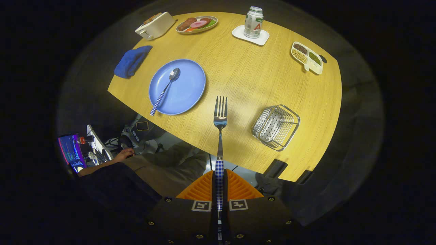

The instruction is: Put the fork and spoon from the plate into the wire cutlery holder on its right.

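My gripper (pixel 219 185) has its two orange fingers (pixel 201 189) pressed together on the checked blue-and-white handle of the fork (pixel 220 119), so the fork runs straight out ahead of me along the line of the fingers, tines at the far end, held up in the air over the wooden table (pixel 245 78). What matters for the coming move is where the wire cutlery holder (pixel 276 126) lies from those tines: it stands on the table off to the right of the fork's head and a little nearer to me than the tine tips, well apart from the fork, nothing between them. It appears tilted toward me in this wide view, so I cannot tell for certain which way its opening faces; I judge that it opens upward. If so, the fork's long axis, now pointing away from me, has to swing right and tip down so that one end enters the basket from above. The spoon (pixel 166 89) is on the blue plate (pixel 189 86), off to the left of the fork, its bowl toward the far side and its checked handle reaching over the plate's near rim toward me. I take the fork to be the step in hand and the spoon the one left to do.
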Demonstrator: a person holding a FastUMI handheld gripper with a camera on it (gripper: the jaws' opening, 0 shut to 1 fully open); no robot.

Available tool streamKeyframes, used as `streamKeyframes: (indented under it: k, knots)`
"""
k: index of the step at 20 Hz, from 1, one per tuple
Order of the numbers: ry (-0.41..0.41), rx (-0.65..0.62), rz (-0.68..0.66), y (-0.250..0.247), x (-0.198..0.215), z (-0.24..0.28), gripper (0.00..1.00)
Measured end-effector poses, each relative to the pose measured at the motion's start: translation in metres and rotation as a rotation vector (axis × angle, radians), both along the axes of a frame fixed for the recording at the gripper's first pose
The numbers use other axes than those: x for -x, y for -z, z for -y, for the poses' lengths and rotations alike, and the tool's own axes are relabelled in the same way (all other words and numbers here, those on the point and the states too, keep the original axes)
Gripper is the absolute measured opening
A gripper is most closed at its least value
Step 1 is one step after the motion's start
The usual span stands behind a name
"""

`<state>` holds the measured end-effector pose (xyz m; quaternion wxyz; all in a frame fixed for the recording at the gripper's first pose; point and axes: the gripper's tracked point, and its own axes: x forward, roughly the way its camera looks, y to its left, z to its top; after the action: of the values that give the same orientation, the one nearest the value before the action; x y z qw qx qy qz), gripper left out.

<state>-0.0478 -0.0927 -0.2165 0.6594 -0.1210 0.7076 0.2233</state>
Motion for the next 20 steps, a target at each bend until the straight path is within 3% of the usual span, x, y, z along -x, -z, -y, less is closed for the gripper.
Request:
streamKeyframes:
  k: [7,11,20]
  knots:
    - [0.043,0.058,-0.040,-0.006,0.000,0.051,0.05]
    - [0.107,0.081,-0.078,0.000,-0.009,0.076,0.05]
    - [0.139,0.116,-0.177,0.016,-0.030,0.095,0.05]
